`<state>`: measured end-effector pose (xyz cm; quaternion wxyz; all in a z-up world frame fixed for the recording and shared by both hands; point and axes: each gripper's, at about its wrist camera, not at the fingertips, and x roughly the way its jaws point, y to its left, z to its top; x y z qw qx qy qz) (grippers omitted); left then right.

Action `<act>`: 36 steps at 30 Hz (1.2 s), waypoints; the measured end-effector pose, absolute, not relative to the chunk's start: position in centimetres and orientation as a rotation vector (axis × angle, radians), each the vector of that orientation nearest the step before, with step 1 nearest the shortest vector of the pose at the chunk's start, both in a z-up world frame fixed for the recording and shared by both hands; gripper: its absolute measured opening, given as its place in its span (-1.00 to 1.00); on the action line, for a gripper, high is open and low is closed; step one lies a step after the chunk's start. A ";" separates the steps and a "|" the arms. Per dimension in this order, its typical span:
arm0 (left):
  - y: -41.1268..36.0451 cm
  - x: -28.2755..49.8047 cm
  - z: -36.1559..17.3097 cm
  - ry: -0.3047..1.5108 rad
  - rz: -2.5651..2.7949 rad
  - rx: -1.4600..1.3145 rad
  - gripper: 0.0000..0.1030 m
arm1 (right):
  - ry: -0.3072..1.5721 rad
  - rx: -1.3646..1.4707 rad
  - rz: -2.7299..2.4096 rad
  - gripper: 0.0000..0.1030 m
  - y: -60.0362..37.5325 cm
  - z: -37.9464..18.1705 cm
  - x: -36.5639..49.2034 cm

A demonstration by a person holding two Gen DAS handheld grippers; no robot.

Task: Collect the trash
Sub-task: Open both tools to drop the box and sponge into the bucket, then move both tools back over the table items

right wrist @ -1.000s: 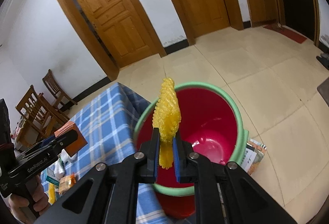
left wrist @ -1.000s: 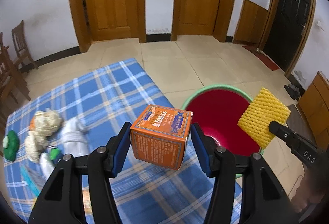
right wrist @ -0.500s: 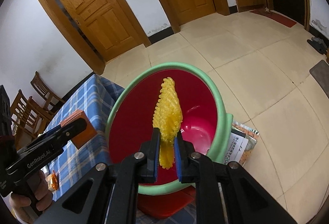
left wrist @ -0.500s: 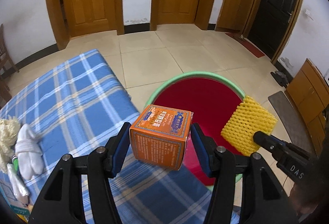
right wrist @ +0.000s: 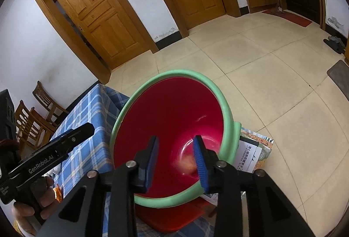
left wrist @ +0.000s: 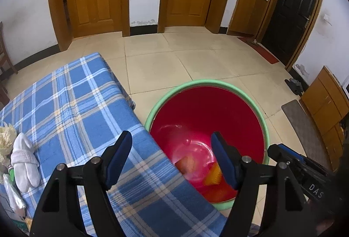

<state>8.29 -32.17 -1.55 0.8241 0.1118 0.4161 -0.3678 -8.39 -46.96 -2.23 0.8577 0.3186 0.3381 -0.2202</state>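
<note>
Bucket (left wrist: 152, 109) beside table (left wrist: 72, 106) — right

The table (left wrist: 82, 110) has a blue plaid cloth over it. At its 9 o'clock edge in the left wrist view there's a white sock (left wrist: 24, 158), a pale fluffy wad (left wrist: 7, 139) just past it, and a silvery wrapper (left wrist: 13, 195), I think. The tile floor (left wrist: 196, 58) carries the red bucket (left wrist: 250, 106) at the table's 3 o'clock, plus a mat (left wrist: 303, 121).

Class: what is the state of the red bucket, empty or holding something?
Holding something. In the left wrist view, the red bucket has blurred orange and yellow pieces at its bottom; their exact shapes cannot be told.
</note>
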 end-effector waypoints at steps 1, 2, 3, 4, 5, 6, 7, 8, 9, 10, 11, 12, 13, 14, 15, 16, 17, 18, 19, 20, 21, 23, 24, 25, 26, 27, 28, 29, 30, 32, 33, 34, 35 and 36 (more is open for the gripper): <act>-32.1 8.2 -1.5 0.886 -0.778 0.235 0.44 | 0.707 0.669 -0.460 -0.29 -46.9 -2.1 -8.4; -31.9 8.2 -1.4 0.888 -0.775 0.232 0.44 | 0.704 0.669 -0.458 -0.29 -46.9 -2.0 -8.5; -31.7 8.2 -1.3 0.888 -0.773 0.229 0.44 | 0.701 0.668 -0.457 -0.28 -46.8 -1.9 -8.5; -31.5 8.1 -1.2 0.888 -0.770 0.227 0.44 | 0.697 0.666 -0.456 -0.26 -46.7 -1.7 -8.5; -31.2 8.0 -1.1 0.887 -0.767 0.223 0.44 | 0.695 0.663 -0.456 -0.25 -46.6 -1.6 -8.5; -31.0 8.0 -1.0 0.887 -0.766 0.220 0.44 | 0.692 0.660 -0.454 -0.25 -46.4 -1.4 -8.5; -30.8 7.9 -0.8 0.887 -0.764 0.217 0.44 | 0.691 0.658 -0.452 -0.23 -46.3 -1.3 -8.5; -30.5 7.8 -0.6 0.886 -0.761 0.214 0.44 | 0.689 0.655 -0.449 -0.19 -46.2 -1.1 -8.6; -30.2 7.8 -0.5 0.886 -0.757 0.212 0.44 | 0.687 0.651 -0.445 -0.17 -46.0 -0.9 -8.6; -29.9 7.9 -0.4 0.885 -0.754 0.209 0.44 | 0.685 0.648 -0.441 -0.13 -45.9 -0.7 -8.6; -29.6 7.8 -0.3 0.885 -0.750 0.205 0.44 | 0.684 0.642 -0.436 -0.10 -45.6 -0.5 -8.6; -29.2 7.8 -0.1 0.886 -0.743 0.202 0.44 | 0.682 0.635 -0.431 -0.09 -45.4 -0.2 -8.5; -28.9 7.7 0.0 0.886 -0.738 0.199 0.44 | 0.681 0.630 -0.426 -0.04 -45.1 0.0 -8.5; -28.4 7.6 0.3 0.885 -0.730 0.195 0.44 | 0.679 0.627 -0.422 0.02 -44.9 0.2 -8.5; -28.0 7.5 0.4 0.884 -0.724 0.192 0.44 | 0.678 0.623 -0.416 0.06 -44.6 0.4 -8.5; -27.6 7.5 0.5 0.883 -0.716 0.189 0.44 | 0.678 0.620 -0.411 0.13 -44.4 0.6 -8.4; -27.2 7.5 0.7 0.882 -0.708 0.187 0.44 | 0.679 0.616 -0.402 0.23 -44.1 0.8 -8.2; -26.7 7.4 0.9 0.881 -0.699 0.185 0.44 | 0.683 0.617 -0.396 0.28 -43.9 0.9 -8.2; -26.2 7.4 1.1 0.878 -0.693 0.182 0.44 | 0.682 0.618 -0.386 0.32 -43.6 1.0 -8.1; -25.7 7.3 1.3 0.875 -0.685 0.178 0.44 | 0.682 0.617 -0.381 0.34 -43.4 1.1 -8.1; -25.3 7.2 1.5 0.872 -0.677 0.175 0.44 | 0.683 0.613 -0.375 0.35 -43.2 1.2 -8.0; -24.1 7.2 1.8 0.868 -0.656 0.167 0.45 | 0.685 0.606 -0.365 0.40 -42.6 1.5 -7.8; -23.6 7.3 2.0 0.867 -0.647 0.164 0.45 | 0.685 0.604 -0.359 0.41 -42.4 1.6 -7.7; -23.1 7.3 2.1 0.865 -0.638 0.161 0.46 | 0.686 0.602 -0.350 0.43 -42.1 1.6 -7.5; -22.5 7.3 2.2 0.863 -0.627 0.159 0.46 | 0.689 0.599 -0.343 0.43 -41.8 1.8 -7.3; -21.8 7.3 2.3 0.862 -0.612 0.157 0.46 | 0.691 0.597 -0.336 0.43 -41.5 1.8 -7.1; -21.2 7.3 2.4 0.861 -0.598 0.153 0.46 | 0.694 0.594 -0.329 0.44 -41.3 1.8 -7.0; -20.6 7.4 2.5 0.861 -0.587 0.149 0.46 | 0.696 0.592 -0.321 0.45 -41.0 1.9 -6.9; -19.9 7.5 2.5 0.862 -0.573 0.143 0.46 | 0.698 0.590 -0.314 0.45 -40.8 1.9 -6.8; -18.3 7.6 2.6 0.860 -0.541 0.131 0.46 | 0.701 0.582 -0.297 0.47 -40.1 2.0 -6.7; -17.8 7.7 2.6 0.860 -0.529 0.127 0.46 | 0.703 0.579 -0.292 0.49 -39.9 2.0 -6.6; -17.1 7.8 2.7 0.861 -0.512 0.121 0.47 | 0.704 0.575 -0.286 0.50 -39.6 2.0 -6.5; -16.2 8.0 2.7 0.861 -0.488 0.113 0.47 | 0.706 0.571 -0.280 0.50 -39.3 2.1 -6.4; -15.6 8.2 2.7 0.860 -0.469 0.105 0.47 | 0.709 0.567 -0.273 0.50 -39.0 2.1 -6.3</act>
